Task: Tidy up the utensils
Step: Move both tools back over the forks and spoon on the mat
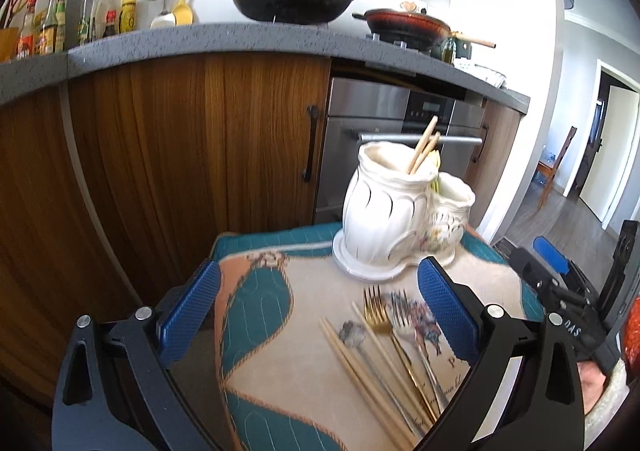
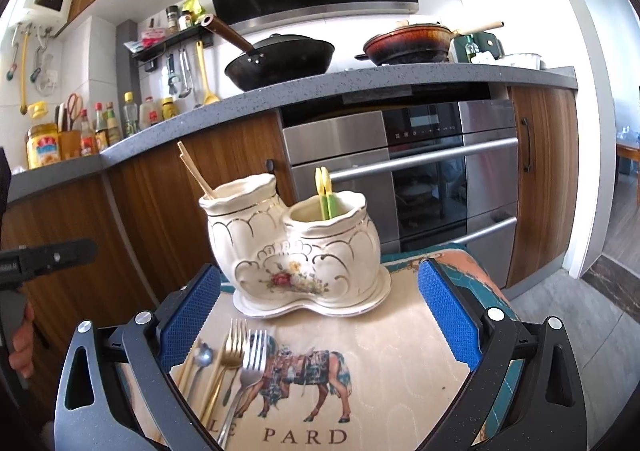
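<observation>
While both grippers hang with jaws wide and empty, left gripper (image 1: 320, 311) and right gripper (image 2: 320, 311), the loose forks (image 2: 240, 355), spoon (image 2: 202, 357) and chopsticks (image 1: 360, 371) lie bunched just in front of the ceramic holder (image 2: 296, 243). Packed so tight, a grab may snag two at once or nudge the holder. Only the right view shows green utensils (image 2: 325, 191) in its smaller pot

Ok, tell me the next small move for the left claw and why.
Probably lower the left claw onto the wooden chopsticks lying loose on the mat and close on them. Its jaws stand wide open and empty, and a pair already stands in the taller cup of the ceramic holder.
</observation>
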A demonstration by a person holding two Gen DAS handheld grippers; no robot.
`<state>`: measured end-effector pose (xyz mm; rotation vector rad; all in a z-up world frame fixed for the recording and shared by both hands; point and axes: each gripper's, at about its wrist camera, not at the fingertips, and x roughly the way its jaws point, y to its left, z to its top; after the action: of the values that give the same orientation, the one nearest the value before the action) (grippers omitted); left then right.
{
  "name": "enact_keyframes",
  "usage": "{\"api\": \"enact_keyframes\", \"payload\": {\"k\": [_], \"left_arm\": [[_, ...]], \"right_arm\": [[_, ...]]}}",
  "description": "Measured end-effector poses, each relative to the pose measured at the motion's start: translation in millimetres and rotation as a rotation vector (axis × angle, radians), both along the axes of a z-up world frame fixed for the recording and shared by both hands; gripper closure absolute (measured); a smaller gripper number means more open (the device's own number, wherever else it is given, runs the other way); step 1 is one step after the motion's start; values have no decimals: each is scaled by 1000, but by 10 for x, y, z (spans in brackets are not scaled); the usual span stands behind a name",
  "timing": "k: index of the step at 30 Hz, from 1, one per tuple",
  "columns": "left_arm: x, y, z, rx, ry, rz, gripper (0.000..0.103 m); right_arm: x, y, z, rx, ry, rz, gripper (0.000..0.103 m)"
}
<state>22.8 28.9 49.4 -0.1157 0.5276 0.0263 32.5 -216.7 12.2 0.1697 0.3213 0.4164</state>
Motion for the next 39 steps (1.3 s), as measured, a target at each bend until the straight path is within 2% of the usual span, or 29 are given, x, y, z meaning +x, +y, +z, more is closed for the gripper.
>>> {"api": "enact_keyframes", "payload": {"k": [5,19,39], "left_arm": [[-71,20,-131,6,34,9,6],[-191,4,-489,38,152,1,6],[-190,-43,-580,35,193,-21,6]], "right_arm": [[4,-23,-43,11,33,3,5],[-2,-13,-64,-8,39,7,5],[-16,29,-95,-35,52,20,5]]}}
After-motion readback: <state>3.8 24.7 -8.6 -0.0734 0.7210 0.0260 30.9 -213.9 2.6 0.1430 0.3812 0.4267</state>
